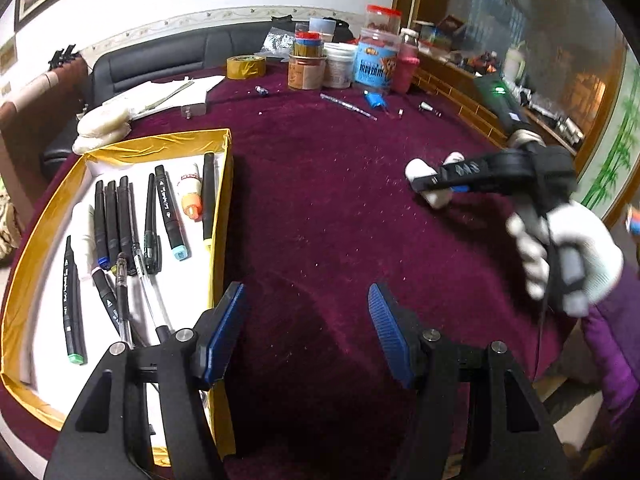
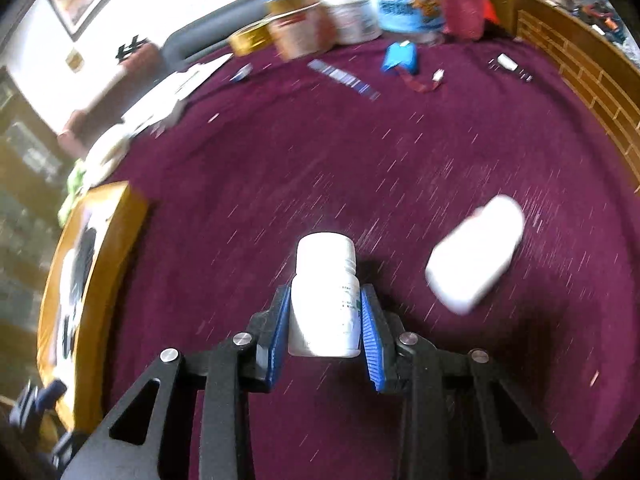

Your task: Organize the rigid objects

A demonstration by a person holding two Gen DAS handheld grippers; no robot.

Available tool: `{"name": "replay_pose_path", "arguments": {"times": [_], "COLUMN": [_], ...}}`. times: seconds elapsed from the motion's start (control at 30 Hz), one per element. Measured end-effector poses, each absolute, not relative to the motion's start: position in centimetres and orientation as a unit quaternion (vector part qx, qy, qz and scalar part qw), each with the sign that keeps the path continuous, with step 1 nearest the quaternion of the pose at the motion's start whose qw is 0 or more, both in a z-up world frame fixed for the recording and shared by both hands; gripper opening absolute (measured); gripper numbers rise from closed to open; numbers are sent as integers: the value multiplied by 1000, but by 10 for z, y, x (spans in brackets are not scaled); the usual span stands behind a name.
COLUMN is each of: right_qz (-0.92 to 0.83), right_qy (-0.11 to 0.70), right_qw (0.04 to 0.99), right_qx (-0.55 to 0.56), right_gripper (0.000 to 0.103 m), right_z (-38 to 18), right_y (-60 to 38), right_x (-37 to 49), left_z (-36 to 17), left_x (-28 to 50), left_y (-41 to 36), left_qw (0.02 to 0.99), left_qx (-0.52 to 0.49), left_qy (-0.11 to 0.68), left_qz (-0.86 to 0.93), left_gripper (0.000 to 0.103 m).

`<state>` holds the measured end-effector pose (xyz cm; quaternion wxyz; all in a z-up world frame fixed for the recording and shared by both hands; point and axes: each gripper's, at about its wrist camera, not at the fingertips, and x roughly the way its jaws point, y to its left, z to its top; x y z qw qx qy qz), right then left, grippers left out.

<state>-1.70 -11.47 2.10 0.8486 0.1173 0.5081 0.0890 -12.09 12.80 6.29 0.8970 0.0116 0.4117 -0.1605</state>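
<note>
White bottle [image 2: 324, 296] sits clamped in the right claw [image 2: 325, 320]; keep it upright, lift clear of the second bottle [image 2: 476, 252]. Left claw [image 1: 306, 332] gapes empty.

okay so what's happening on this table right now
A person wearing white gloves is tidying a table covered in dark red cloth, with a handheld gripper in each hand. The right gripper has its fingers closed on a small white bottle; a second white bottle lies on the cloth beside it. The left gripper is open and empty, next to a gold-edged box already filled with markers and pens. Jars and tape sit at the far edge.
</note>
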Motion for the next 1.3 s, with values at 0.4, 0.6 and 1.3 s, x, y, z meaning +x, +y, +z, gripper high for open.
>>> {"name": "replay_pose_path", "arguments": {"times": [0.4, 0.6, 1.3], "right_qz": [131, 131, 105], "right_qy": [487, 481, 416], "right_qw": [859, 861, 887], "right_qx": [84, 98, 170], "right_gripper": [30, 30, 31], "right_z": [25, 27, 53], "right_y": [-86, -88, -138], "right_x": [-80, -84, -98], "left_z": [57, 58, 53], "left_x": [-137, -143, -150], "left_y": [109, 102, 99], "left_qw": [897, 898, 888], "left_qx": [66, 83, 73], "left_qy": [415, 412, 427], "left_qz": [-135, -131, -154], "left_gripper": [62, 67, 68]}}
